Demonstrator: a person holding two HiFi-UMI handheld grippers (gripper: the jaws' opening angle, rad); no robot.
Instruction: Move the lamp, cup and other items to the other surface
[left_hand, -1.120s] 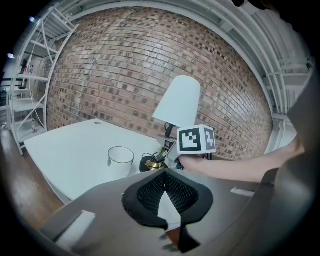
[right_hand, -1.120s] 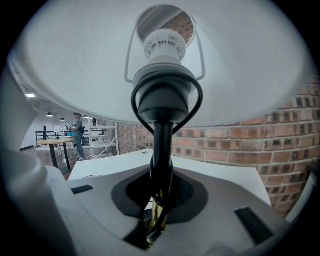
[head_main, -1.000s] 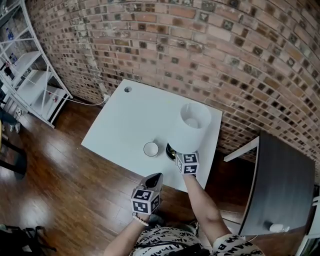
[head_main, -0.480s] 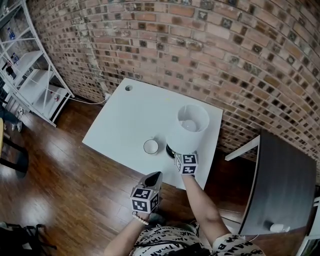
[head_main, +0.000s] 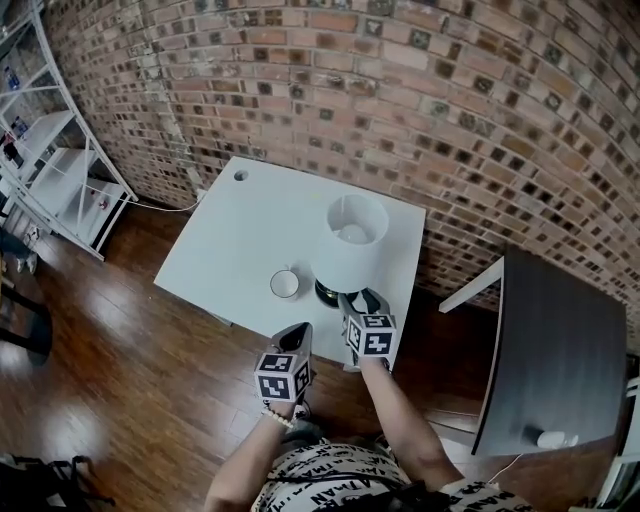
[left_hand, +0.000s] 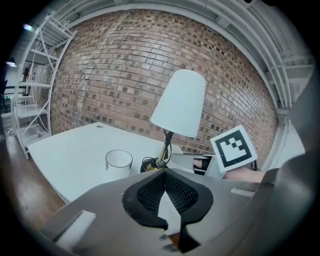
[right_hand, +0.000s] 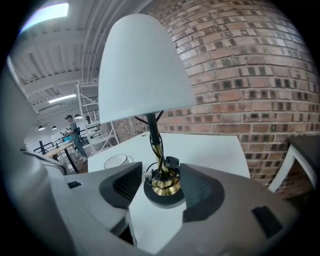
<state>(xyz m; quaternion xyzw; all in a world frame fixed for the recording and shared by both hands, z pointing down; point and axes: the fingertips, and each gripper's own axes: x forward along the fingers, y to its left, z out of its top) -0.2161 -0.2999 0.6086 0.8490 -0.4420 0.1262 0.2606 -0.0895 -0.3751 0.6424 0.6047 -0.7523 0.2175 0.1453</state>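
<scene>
- Right gripper (head_main: 362, 302) is held at the near edge of the white table (head_main: 230, 230). Its jaws stand moderately apart and have just been opening. The lamp's base (right_hand: 162, 192) is framed in the gap between them, but no pad is pressed against it.
- Dead ahead of that gripper, and touching nothing else, the lamp (head_main: 350, 250) is found; the right hand is plainly the nearer one.
- Upright is how the lamp stands: its long axis runs vertically along the stem (right_hand: 156, 150), and the shade opens upward.
- Just left of the base, apart from it, the cup (head_main: 284, 284) is set upright, mouth up.
- Left gripper (head_main: 300, 335) is kept short of the table with its jaws together and nothing between them.
- Well off to the right lies the dark surface (head_main: 560, 350), judged to be the destination.
</scene>
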